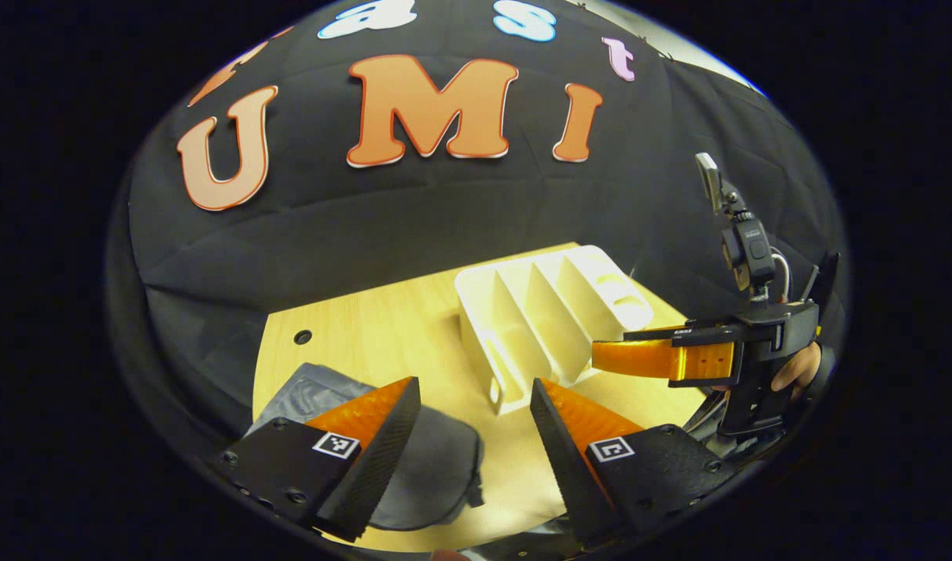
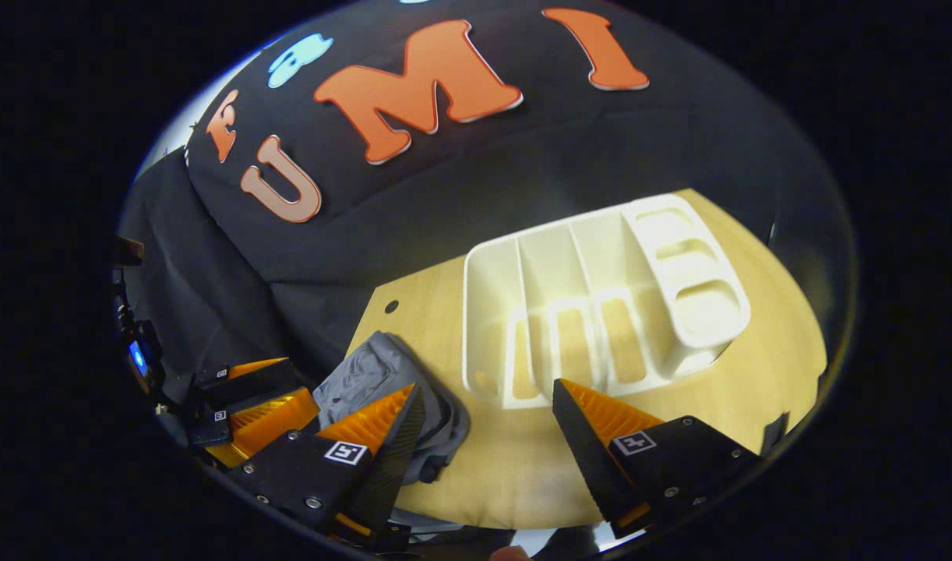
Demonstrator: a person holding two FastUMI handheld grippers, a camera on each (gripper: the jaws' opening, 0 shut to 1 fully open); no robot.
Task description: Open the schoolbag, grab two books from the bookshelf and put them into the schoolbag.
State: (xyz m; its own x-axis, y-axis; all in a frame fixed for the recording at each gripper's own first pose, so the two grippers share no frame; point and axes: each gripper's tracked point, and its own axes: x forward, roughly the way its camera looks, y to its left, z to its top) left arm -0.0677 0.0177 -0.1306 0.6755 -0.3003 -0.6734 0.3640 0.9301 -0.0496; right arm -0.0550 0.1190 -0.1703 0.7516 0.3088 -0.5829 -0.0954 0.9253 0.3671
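Observation:
The grey schoolbag point(image 1: 433, 467) lies flat on the wooden table point(image 1: 382, 327), under and between the fingers of my left gripper point(image 1: 474, 386), which is open and holds nothing. Behind it stands the white bookshelf point(image 1: 546, 319), its slots empty. My right gripper point(image 1: 601, 354) reaches in from the right, held by a hand point(image 1: 795, 366), its fingertips close to the shelf's near right corner. In the right gripper view my right gripper point(image 2: 485, 387) is open in front of the bookshelf point(image 2: 601, 304), with the schoolbag point(image 2: 375, 374) by its left finger and my left gripper point(image 2: 297, 382) farther left.
The table point(image 2: 717, 389) has a small hole point(image 1: 303, 336) near its back left corner. Black cloth walls close in right behind the table. Bare tabletop lies to the right of the bookshelf and between shelf and bag.

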